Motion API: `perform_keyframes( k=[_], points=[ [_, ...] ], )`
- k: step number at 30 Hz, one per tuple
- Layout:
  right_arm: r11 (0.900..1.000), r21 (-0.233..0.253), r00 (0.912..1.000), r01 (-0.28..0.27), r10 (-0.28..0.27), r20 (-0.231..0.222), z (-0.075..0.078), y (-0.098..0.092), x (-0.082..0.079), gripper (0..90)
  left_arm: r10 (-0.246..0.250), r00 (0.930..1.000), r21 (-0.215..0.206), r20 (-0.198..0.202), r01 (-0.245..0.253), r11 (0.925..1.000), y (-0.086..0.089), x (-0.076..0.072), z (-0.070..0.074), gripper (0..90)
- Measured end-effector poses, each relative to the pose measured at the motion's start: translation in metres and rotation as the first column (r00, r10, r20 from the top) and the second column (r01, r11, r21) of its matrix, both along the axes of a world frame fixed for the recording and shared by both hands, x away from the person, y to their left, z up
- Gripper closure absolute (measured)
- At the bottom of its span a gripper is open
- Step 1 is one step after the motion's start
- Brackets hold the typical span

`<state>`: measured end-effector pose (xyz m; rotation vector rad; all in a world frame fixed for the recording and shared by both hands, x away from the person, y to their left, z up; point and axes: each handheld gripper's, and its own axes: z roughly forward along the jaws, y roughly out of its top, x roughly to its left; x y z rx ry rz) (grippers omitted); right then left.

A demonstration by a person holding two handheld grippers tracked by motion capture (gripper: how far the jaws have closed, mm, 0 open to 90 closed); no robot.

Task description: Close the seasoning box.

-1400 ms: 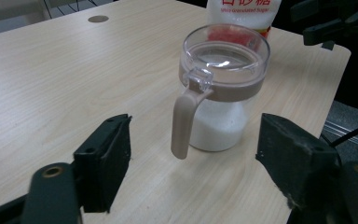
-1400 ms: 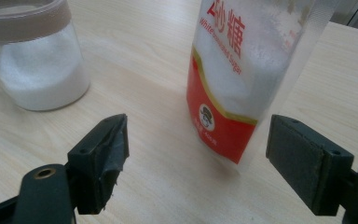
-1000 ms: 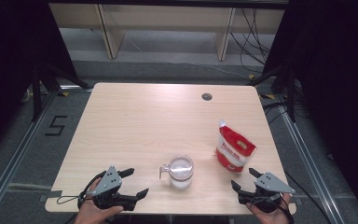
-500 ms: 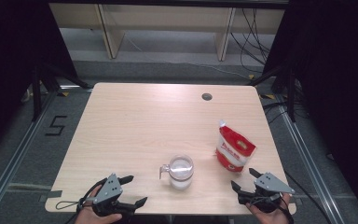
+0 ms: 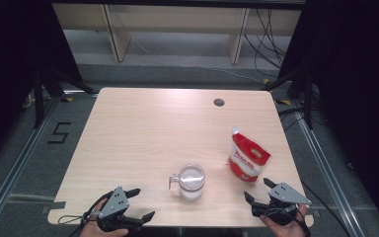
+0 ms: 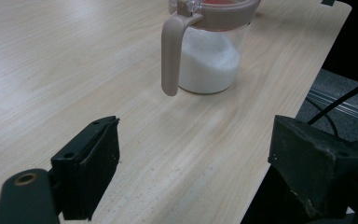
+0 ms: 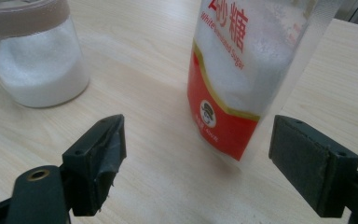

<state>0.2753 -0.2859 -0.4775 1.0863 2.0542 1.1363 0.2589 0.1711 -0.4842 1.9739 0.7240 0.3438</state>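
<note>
Right gripper (image 7: 196, 154) facing "White Sugar" bag (image 7: 242, 70)

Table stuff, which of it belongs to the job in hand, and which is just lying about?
In the job:
- sugar bag, upright, ahead of the right hand-held gripper
- lidded jar, part full of white grains, ahead of the left hand-held gripper

Just there:
- round hole in the table
- floor cables

jar (image 7: 37, 60) top running off right gripper view's upper edge | sugar bag (image 7: 251, 70) top running off too | small print blurring
</note>
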Motion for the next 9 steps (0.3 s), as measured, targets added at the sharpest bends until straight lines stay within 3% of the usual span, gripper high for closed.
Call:
perform_keyframes(
  k=[3, 6, 7, 9],
  points=[
    [0.999, 0.030, 0.9992, 0.015, -0.014, -0.039, -0.0003, 0.0018, -0.0020, 19.3, -0.001, 1.0000, 0.013, 0.004, 0.001, 0.9999, 0.0006, 0.0010, -0.0004, 15.9],
    [1.000, 0.018, 0.9996, 0.006, -0.006, -0.026, -0.0009, 0.0007, -0.0006, 18.8, -0.001, 0.9998, 0.014, 0.022, 0.001, 0.9999, 0.0020, 0.0030, -0.0005, 15.9],
    [1.000, 0.023, 0.9996, 0.002, -0.001, -0.028, -0.0010, 0.0003, 0.0000, 18.7, 0.016, 0.9999, -0.001, 0.005, -0.016, 0.9999, 0.0014, 0.0020, -0.0014, 15.9],
    [1.000, 0.024, 0.9996, 0.001, -0.001, -0.029, -0.0012, 0.0003, 0.0002, 18.7, 0.010, 0.9997, 0.026, 0.021, -0.011, 0.9996, 0.0036, 0.0038, -0.0005, 15.9]
  ],
)
